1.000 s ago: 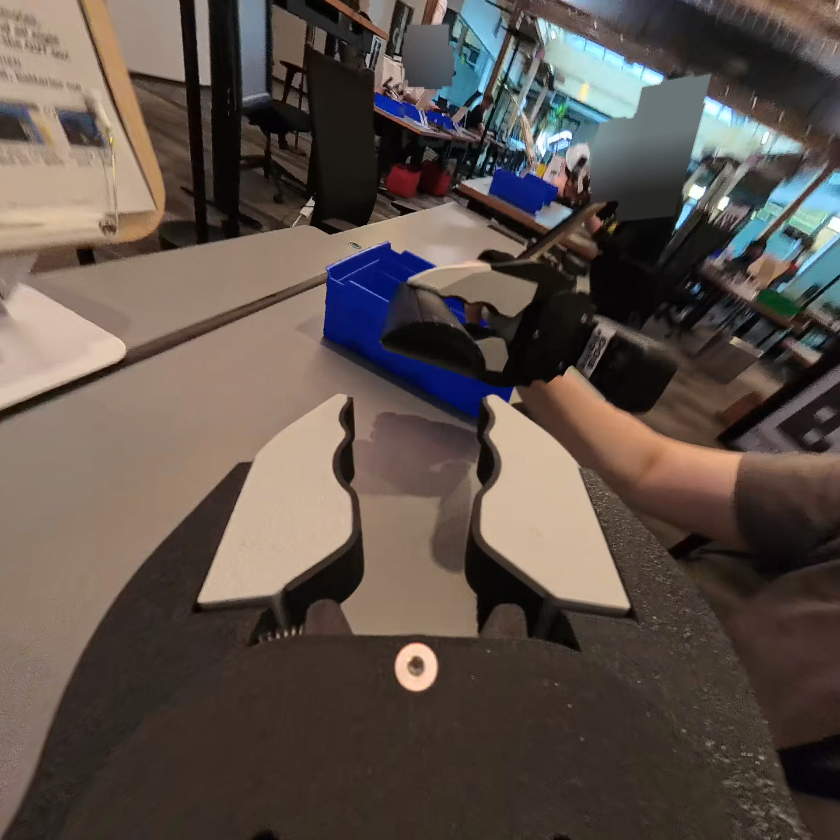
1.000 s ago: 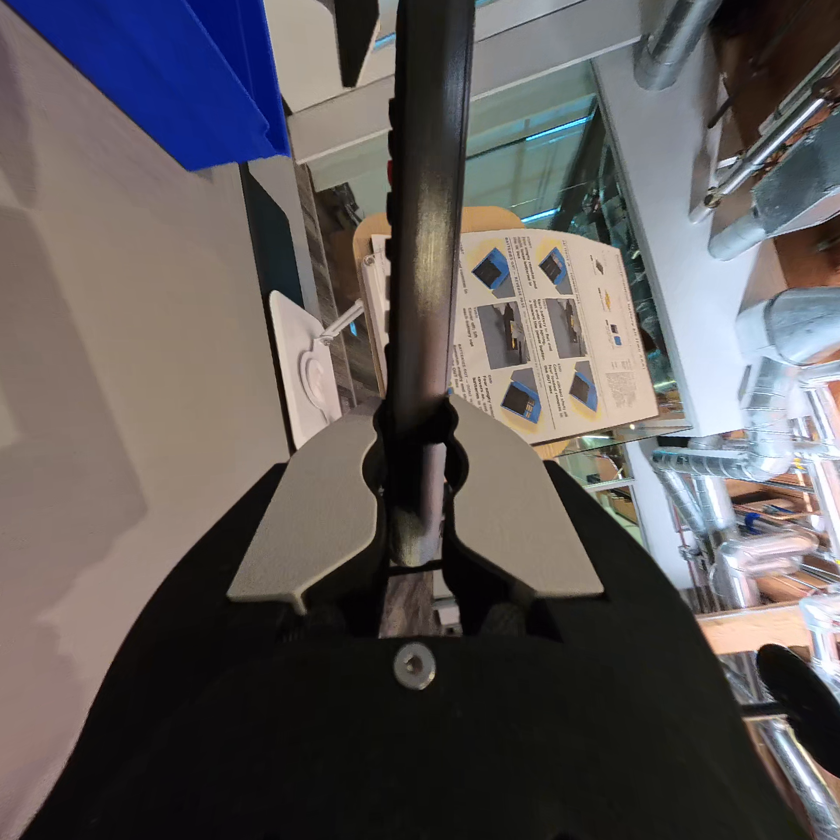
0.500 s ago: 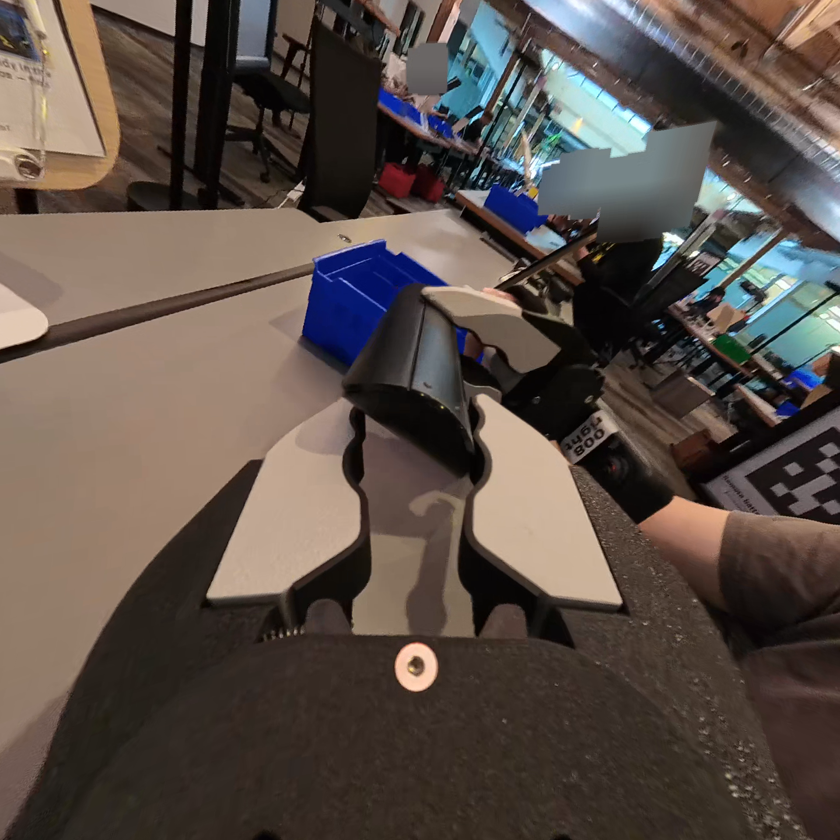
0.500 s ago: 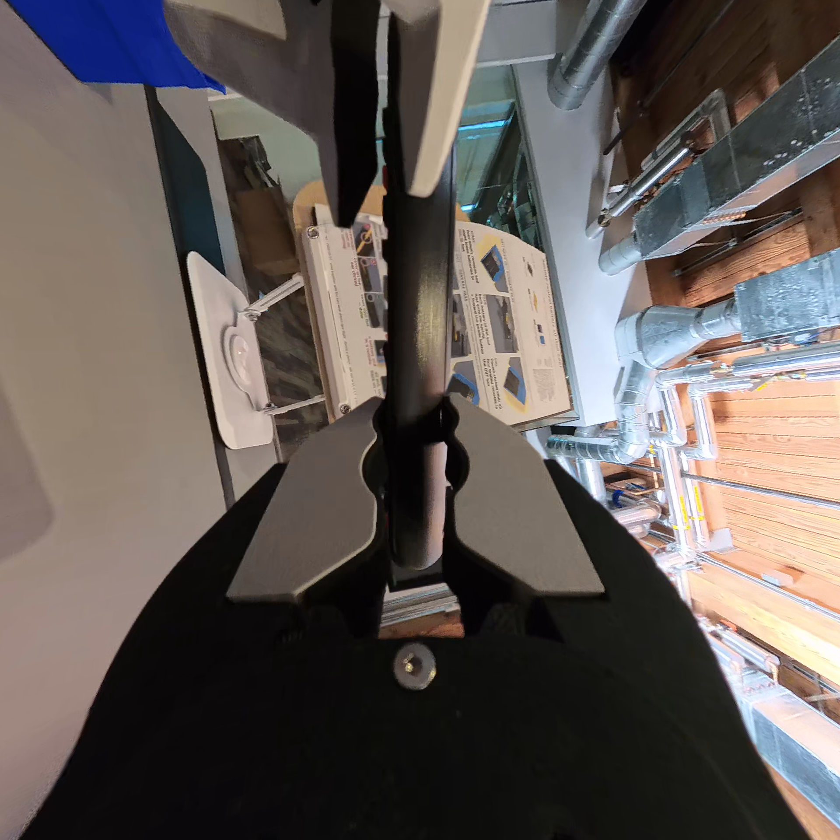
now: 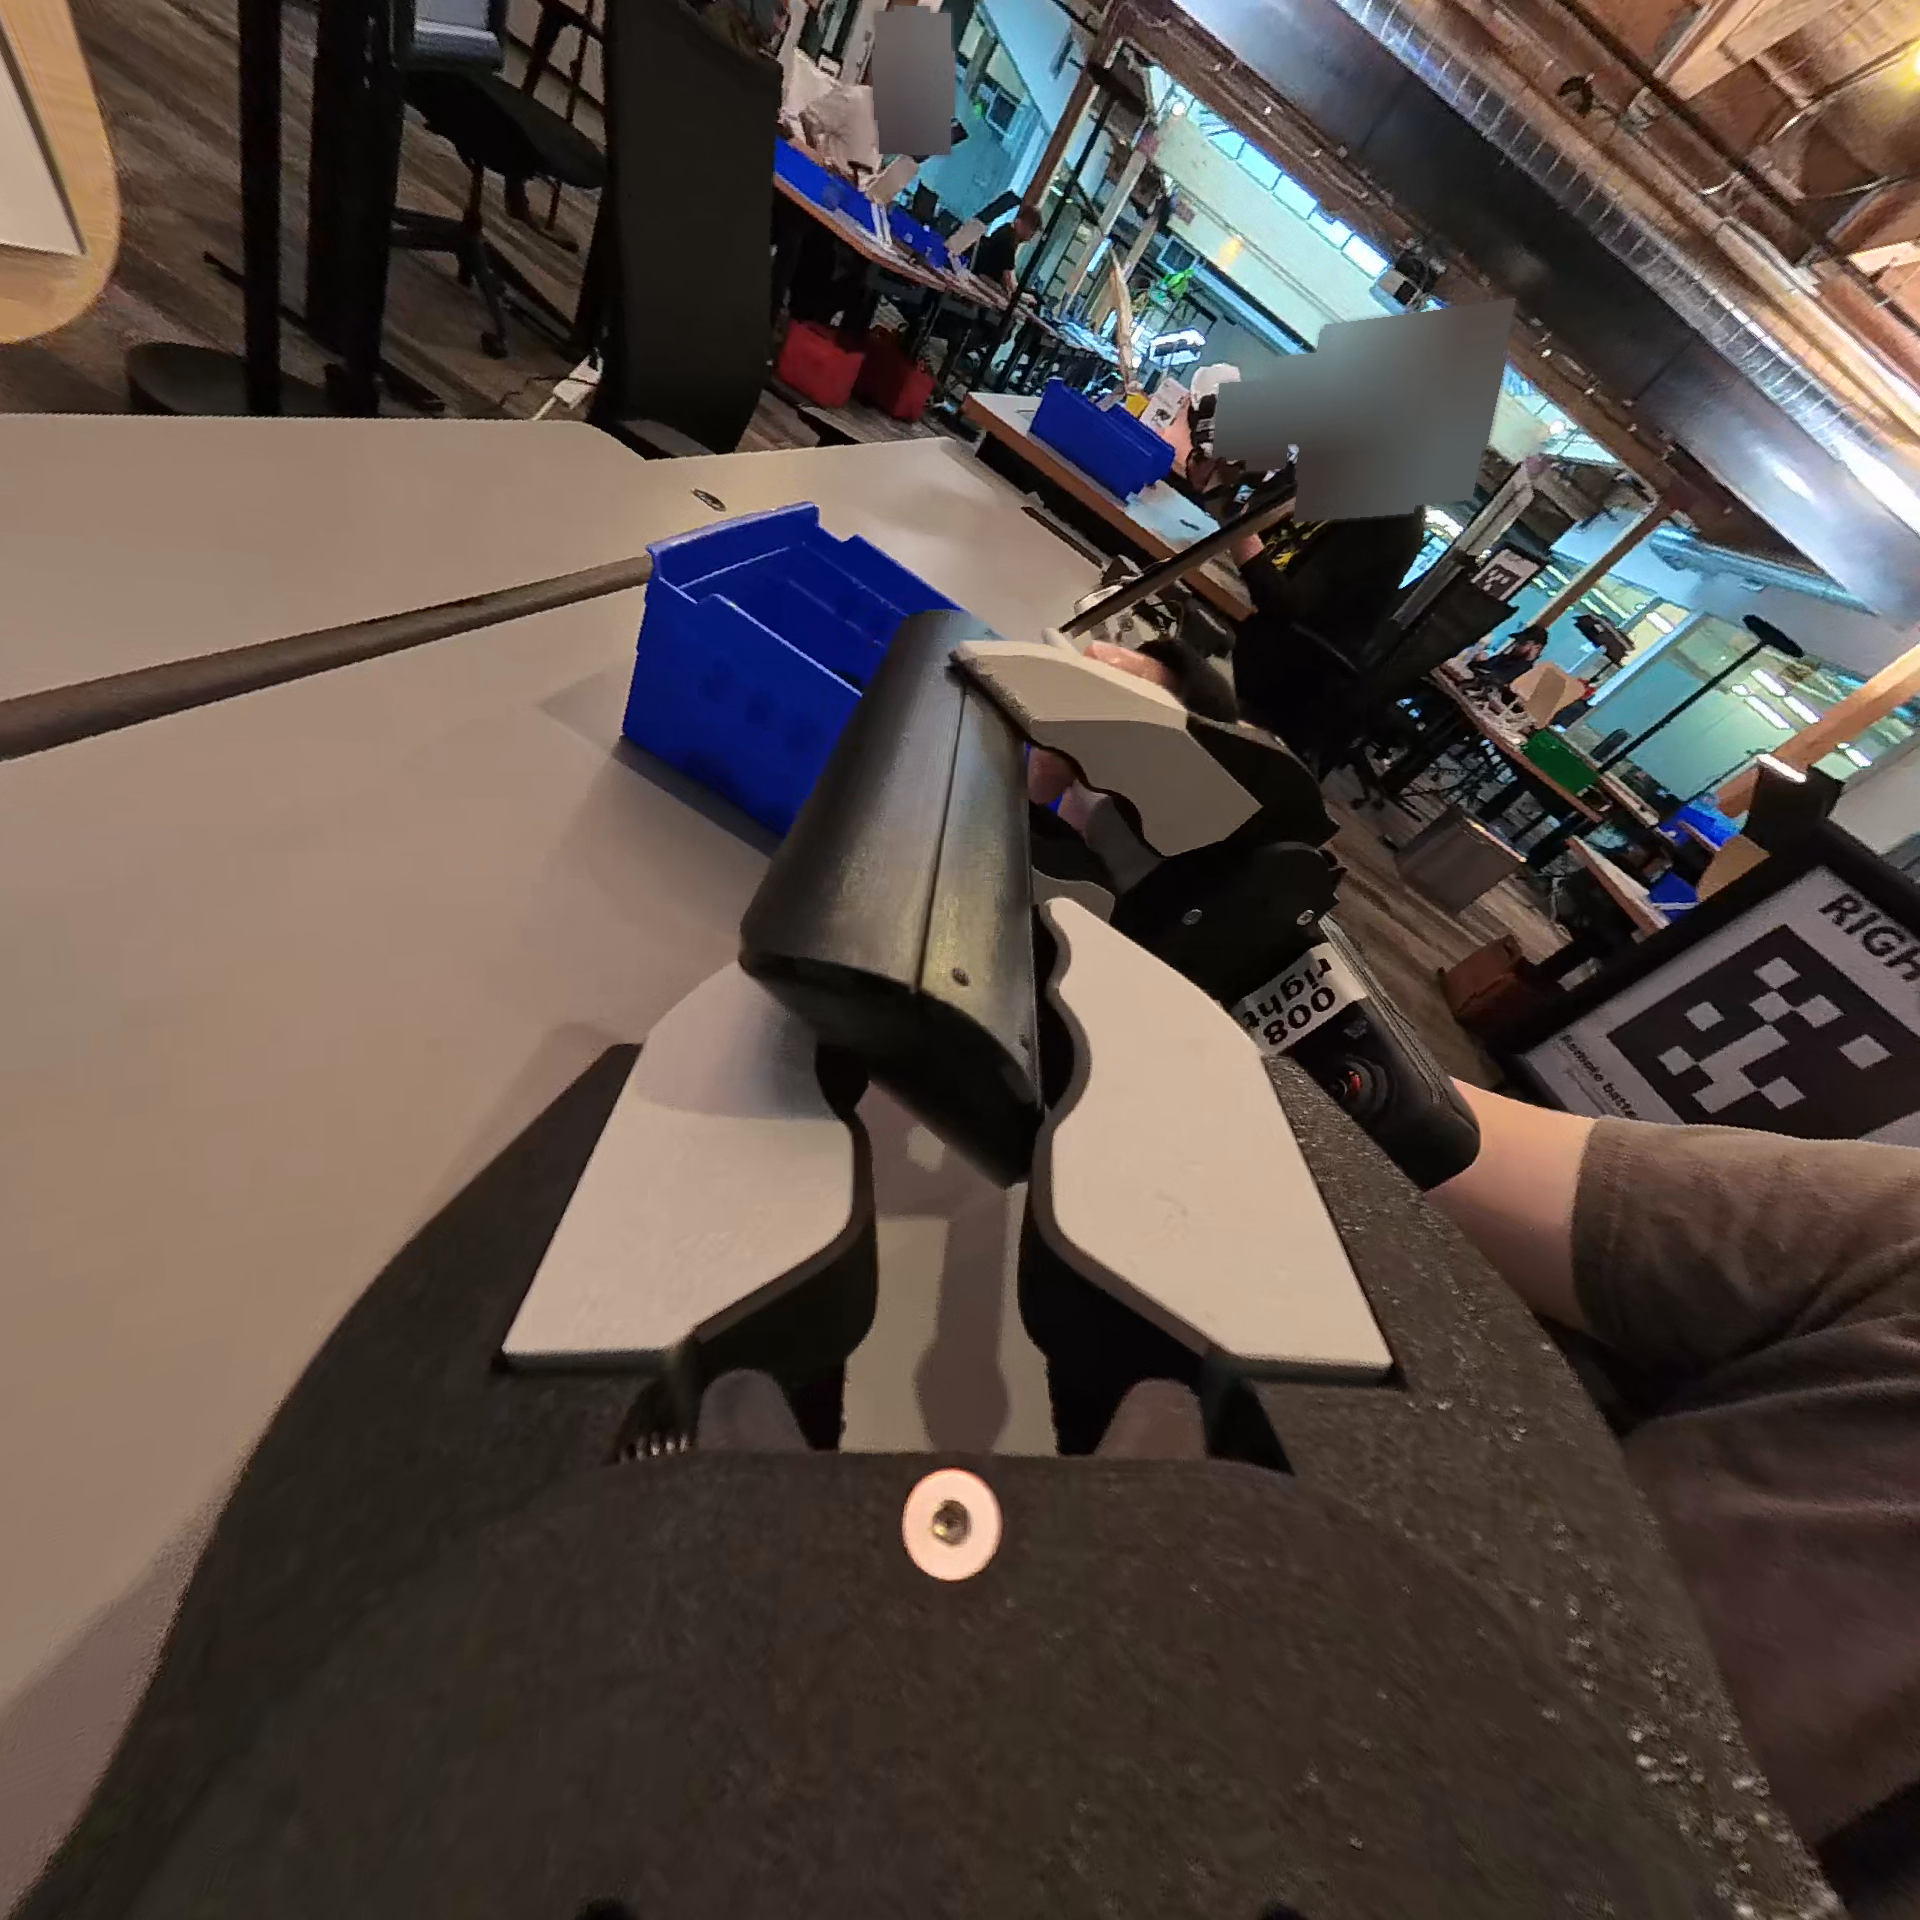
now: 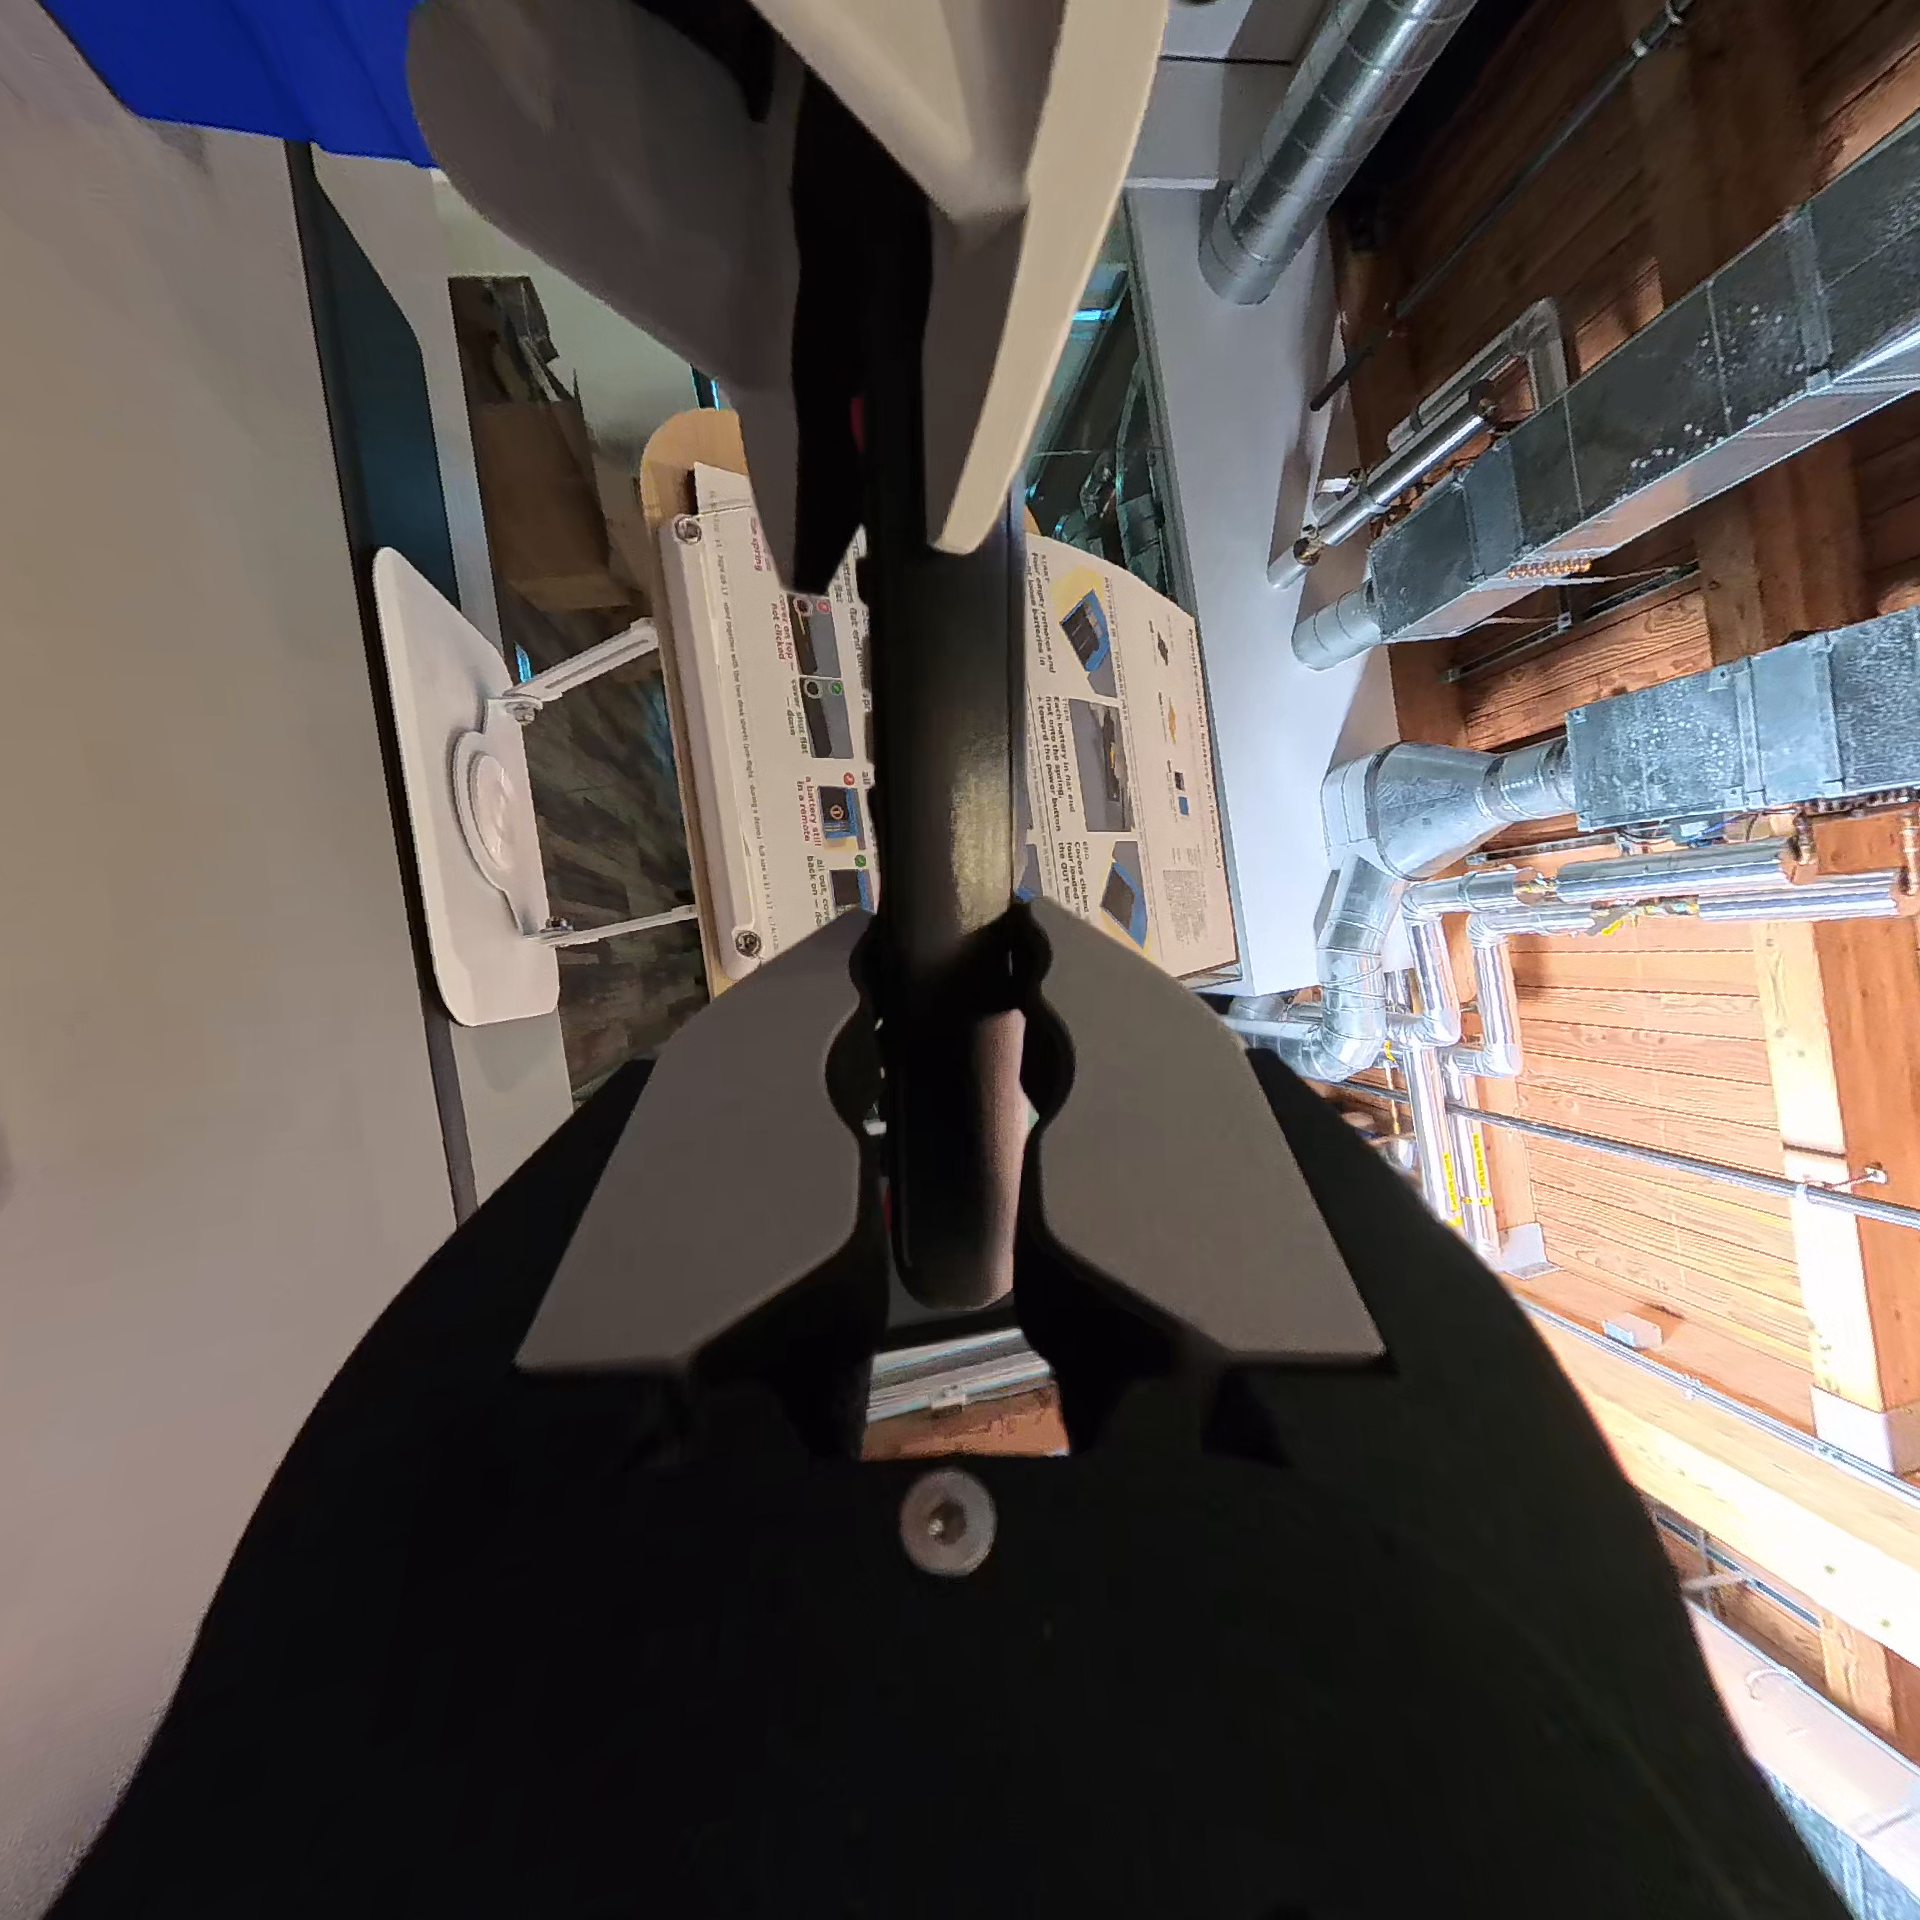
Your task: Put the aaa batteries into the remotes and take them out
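Note:
A black remote [image 5: 914,862] is held in the air above the grey table [image 5: 260,831], its smooth back towards the left wrist camera. My right gripper [image 6: 951,920] is shut on one end of the remote [image 6: 951,790], which it sees edge-on. It also shows in the left wrist view [image 5: 997,727]. My left gripper [image 5: 899,940] is open, with its jaws on either side of the remote's other end. The right finger touches it and a slim gap shows at the left finger. The left gripper [image 6: 894,556] also shows at the top of the right wrist view. No batteries are in view.
A blue bin [image 5: 748,665] stands on the table just behind the remote. An instruction board on a white stand [image 6: 468,790] is at the table's far side. A black-and-white marker board [image 5: 1745,1029] stands to the right. A person's forearm [image 5: 1538,1226] holds the right gripper.
The right gripper has brought the remote from over the blue bin towards me and into the left gripper's jaws. The left jaws have narrowed around its end.

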A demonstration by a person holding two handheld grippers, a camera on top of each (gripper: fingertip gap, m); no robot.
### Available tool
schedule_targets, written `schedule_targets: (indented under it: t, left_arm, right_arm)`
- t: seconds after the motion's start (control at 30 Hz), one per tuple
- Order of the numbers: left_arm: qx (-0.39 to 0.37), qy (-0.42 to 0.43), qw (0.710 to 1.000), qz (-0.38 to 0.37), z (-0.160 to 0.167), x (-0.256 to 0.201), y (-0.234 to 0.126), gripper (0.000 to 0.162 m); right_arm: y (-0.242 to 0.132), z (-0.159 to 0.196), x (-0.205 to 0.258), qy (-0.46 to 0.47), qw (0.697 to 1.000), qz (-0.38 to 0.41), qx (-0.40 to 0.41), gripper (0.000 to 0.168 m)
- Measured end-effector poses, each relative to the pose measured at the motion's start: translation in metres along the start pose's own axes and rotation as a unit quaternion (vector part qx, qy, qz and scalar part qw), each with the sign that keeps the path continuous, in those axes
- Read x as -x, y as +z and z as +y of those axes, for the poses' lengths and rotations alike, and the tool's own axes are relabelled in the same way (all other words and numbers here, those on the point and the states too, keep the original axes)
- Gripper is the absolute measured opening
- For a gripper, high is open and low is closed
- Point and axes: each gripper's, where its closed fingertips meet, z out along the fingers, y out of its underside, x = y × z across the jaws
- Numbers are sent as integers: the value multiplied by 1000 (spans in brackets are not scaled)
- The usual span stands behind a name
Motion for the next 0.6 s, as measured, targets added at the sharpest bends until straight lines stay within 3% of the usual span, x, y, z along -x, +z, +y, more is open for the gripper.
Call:
schedule_targets:
  t: [0.13,0.3,0.43,0.5,0.6]
  left_arm:
    - [-15,-13,999,39,0,-2,-3,23]
    - [-26,17,999,26,-2,1,-12,23]
    - [-49,30,998,18,-14,4,-25,23]
    - [-61,62,996,2,-21,5,-31,23]
    - [-68,101,992,-19,-27,5,-39,23]
  right_arm:
    - [1,-2,-5,56,998,1,-11,30]
    - [5,11,-12,161,987,-16,12,61]
    - [2,17,-20,270,962,-43,-4,63]
    - [2,16,-21,355,931,-80,-22,65]
    - [3,18,-22,513,845,-144,-34,68]
